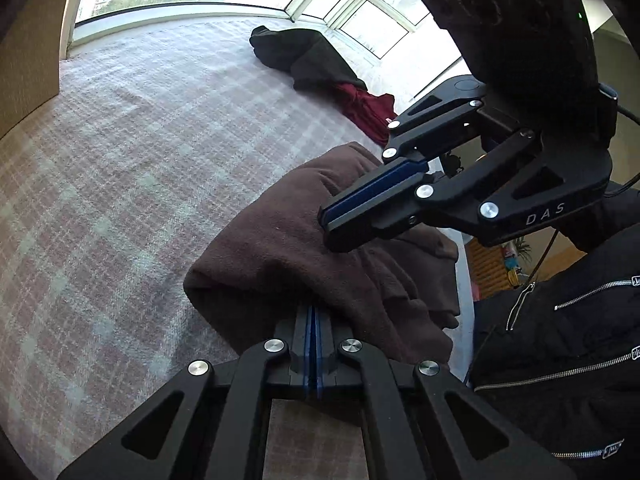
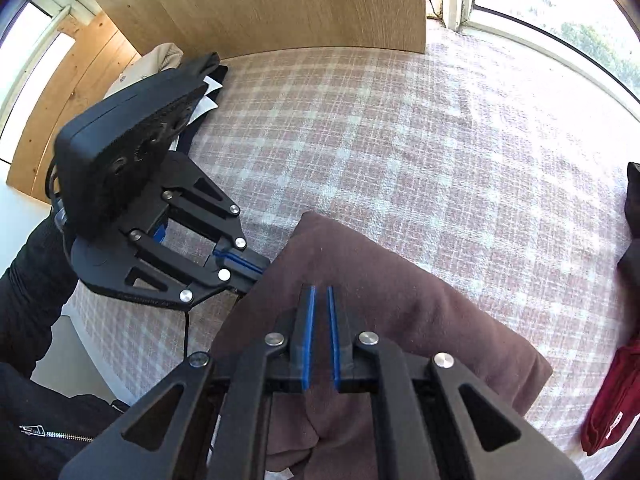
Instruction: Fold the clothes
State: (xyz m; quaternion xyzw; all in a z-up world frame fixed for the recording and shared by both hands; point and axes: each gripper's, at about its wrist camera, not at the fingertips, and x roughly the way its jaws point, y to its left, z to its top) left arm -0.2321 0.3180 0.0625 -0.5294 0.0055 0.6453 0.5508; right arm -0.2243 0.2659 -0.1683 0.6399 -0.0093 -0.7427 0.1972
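Plaid bedspread (image 2: 400, 128): brown garment (image 2: 400, 312), red (image 2: 612, 392), black (image 1: 304, 56) beyond.

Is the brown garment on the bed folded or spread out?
Folded. The brown garment sits as a compact thick bundle with a rounded doubled edge and stacked layers, on the plaid bedcover.

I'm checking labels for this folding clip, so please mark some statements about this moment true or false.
1. The left gripper is shut, its tips at the edge of the brown garment. True.
2. The right gripper clamps the brown garment. False: its pads stand slightly apart above the cloth, with nothing between them.
3. A dark red garment lies on the checked bedcover. True.
4. The brown garment is spread flat in a single layer. False: it is bunched in folded layers.
5. The person wears a black zipped jacket. True.
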